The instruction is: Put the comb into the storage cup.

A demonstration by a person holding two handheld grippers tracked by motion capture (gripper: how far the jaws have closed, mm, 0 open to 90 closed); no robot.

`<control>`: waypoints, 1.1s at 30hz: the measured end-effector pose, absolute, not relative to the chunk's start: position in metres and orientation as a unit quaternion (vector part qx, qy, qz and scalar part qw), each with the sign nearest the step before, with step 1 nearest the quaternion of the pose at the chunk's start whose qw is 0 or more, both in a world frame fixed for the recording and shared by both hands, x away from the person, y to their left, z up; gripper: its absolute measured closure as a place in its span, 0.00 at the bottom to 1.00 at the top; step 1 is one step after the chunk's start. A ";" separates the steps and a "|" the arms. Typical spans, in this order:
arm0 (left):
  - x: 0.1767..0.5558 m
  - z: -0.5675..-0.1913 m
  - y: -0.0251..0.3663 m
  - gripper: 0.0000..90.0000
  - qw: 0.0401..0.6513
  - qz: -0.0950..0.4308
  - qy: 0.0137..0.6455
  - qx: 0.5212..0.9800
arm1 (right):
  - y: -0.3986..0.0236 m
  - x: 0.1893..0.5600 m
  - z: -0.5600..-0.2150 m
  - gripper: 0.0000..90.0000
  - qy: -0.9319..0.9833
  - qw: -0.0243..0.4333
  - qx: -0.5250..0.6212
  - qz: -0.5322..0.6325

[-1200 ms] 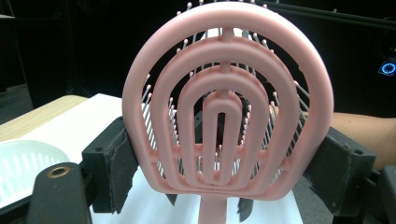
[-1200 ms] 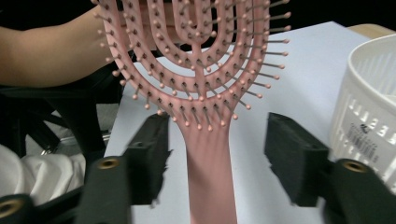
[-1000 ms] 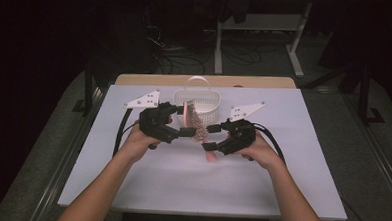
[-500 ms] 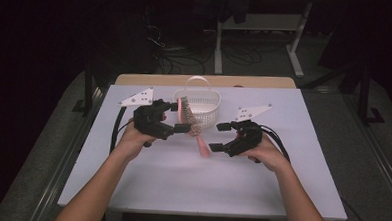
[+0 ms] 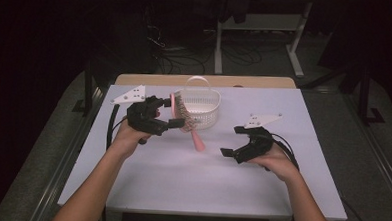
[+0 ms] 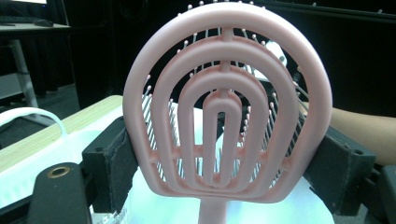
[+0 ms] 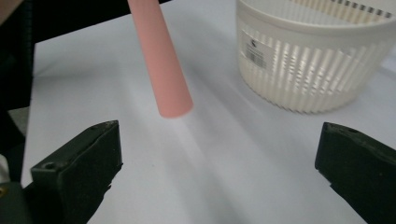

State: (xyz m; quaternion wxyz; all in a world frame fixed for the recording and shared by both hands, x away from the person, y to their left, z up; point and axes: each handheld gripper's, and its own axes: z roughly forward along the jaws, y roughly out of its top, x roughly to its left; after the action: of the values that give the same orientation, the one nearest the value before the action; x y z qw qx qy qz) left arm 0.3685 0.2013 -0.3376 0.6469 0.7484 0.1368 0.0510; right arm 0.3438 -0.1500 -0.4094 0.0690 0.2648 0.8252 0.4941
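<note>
Your left claw (image 5: 176,113) clamps the pink hairbrush (image 5: 183,117) just beside the basket (image 5: 200,108). Your right claw (image 5: 233,140), farther from the basket, has just been opening and holds nothing.

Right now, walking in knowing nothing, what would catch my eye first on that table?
Probably the pink plastic hairbrush with its looped, open head, clamped by its sides in the left hand-held gripper and held above the white tabletop. Just behind it stands a white slotted plastic basket with a handle. To the right, the right hand-held gripper has just been opening, nothing between its jaws, near the brush's handle tip.
</note>
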 end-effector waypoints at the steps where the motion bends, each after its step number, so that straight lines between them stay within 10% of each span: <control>1: 0.369 -0.337 0.202 0.22 0.648 0.052 0.139 0.747 | -0.152 0.342 -0.411 0.00 0.825 0.073 0.270 0.492; 33: 0.385 -0.302 0.217 0.22 0.663 0.088 0.155 0.727 | -0.196 0.293 -0.455 0.00 0.807 0.108 0.345 0.467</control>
State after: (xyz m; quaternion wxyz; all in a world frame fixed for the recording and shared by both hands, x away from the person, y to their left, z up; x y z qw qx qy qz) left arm 0.3846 0.2170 -0.3016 0.6627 0.7273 0.1549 0.0883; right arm 0.2932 -0.1958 -0.4545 0.1084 0.3455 0.8070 0.4665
